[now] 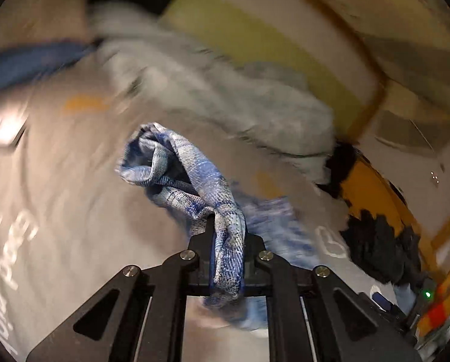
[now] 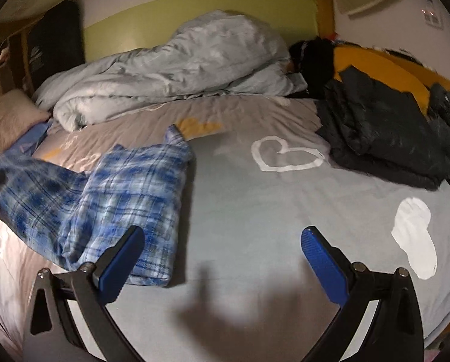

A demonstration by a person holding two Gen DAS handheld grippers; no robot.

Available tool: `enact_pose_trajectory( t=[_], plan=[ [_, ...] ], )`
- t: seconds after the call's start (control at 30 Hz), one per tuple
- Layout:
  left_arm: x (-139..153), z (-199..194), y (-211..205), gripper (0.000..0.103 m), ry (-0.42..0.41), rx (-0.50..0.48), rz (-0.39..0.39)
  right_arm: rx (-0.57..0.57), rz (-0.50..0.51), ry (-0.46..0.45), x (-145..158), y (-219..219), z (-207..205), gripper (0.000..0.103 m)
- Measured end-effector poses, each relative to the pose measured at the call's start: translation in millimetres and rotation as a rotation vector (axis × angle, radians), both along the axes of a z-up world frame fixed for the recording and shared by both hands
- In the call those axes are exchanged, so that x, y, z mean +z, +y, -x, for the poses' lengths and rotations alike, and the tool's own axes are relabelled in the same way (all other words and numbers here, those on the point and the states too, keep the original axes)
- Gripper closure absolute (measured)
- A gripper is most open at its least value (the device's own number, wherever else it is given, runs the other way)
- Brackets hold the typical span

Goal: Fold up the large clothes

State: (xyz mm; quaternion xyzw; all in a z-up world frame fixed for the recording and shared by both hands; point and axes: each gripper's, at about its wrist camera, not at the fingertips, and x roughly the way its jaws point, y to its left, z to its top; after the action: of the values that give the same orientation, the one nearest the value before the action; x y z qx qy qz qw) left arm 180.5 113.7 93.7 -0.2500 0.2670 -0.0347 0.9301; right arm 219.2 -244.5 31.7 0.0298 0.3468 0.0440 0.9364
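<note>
The left gripper [image 1: 227, 235] has its jaws clenched on a bunched edge of the blue plaid garment [image 1: 194, 181], gathered into a thick roll so the pinch takes several layers and the fabric cannot slip out when lifted. No earlier view is available, so only the present hold is stated. In the right wrist view the plaid garment [image 2: 110, 193] lies on the left part of the bed [image 2: 255, 211], partly doubled over, its near folded edge just beside the left finger [image 2: 125, 256] of the right gripper [image 2: 223, 241]. The right gripper has its jaws released and spread wide above bare sheet, touching nothing; this probably leaves it free to take a second corner. Beyond lie a rumpled grey duvet [image 2: 179, 66] against the headboard and dark clothing [image 2: 384, 132] heaped at the right, clear of the folding area. A white sock [image 2: 415, 235] lies near the right edge.
</note>
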Motion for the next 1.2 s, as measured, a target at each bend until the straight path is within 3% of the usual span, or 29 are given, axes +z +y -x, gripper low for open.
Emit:
enact_pose_trajectory(
  t=[0.1,0.2,0.37,0.5,0.6,0.67,0.7,0.87,1.1,1.2],
  plan=[
    [23.0,-13.3,-56.4,0.094,-0.039,-0.092,-0.089,-0.057,-0.008,-0.003,5.0,-16.5,-0.3,0.0],
    [22.0,-28.7,-109.6,0.094,-0.031,-0.197,-0.122,-0.107,-0.058,-0.002,13.7,-38.5,-0.3,0.0],
    [-21.1,-47.2,-178.6,0.094,0.063,-0.342,-0.156,-0.176,-0.167,-0.004,20.9,-78.5,1.1,0.0],
    [-67.9,-63.5,-204.2,0.094,0.168,-0.372,-0.15,-0.189,-0.239,0.022,17.0,-93.8,-3.1,0.0],
    [-79.7,-63.5,-204.1,0.09,0.161,-0.375,-0.139,-0.185,-0.233,0.028,15.3,-94.8,-3.9,0.0],
    [-74.5,-58.2,-201.2,0.073,0.137,-0.4,-0.107,-0.179,-0.213,0.025,15.2,-91.9,-4.1,0.0],
    [-71.8,-49.5,-197.6,0.07,0.125,-0.418,-0.097,-0.178,-0.207,0.025,14.6,-91.2,-4.7,0.0],
    [-64.6,-9.6,-194.8,0.069,0.089,-0.442,-0.169,-0.161,-0.198,0.021,15.0,-88.0,-4.3,0.0],
    [-67.1,18.5,-141.4,0.058,0.082,-0.236,-0.243,-0.087,-0.198,0.021,12.5,-70.1,-2.5,0.0],
    [-79.7,20.5,-112.4,0.055,0.126,-0.175,-0.207,0.026,-0.261,0.027,10.4,-54.7,-2.4,0.001]
  ],
)
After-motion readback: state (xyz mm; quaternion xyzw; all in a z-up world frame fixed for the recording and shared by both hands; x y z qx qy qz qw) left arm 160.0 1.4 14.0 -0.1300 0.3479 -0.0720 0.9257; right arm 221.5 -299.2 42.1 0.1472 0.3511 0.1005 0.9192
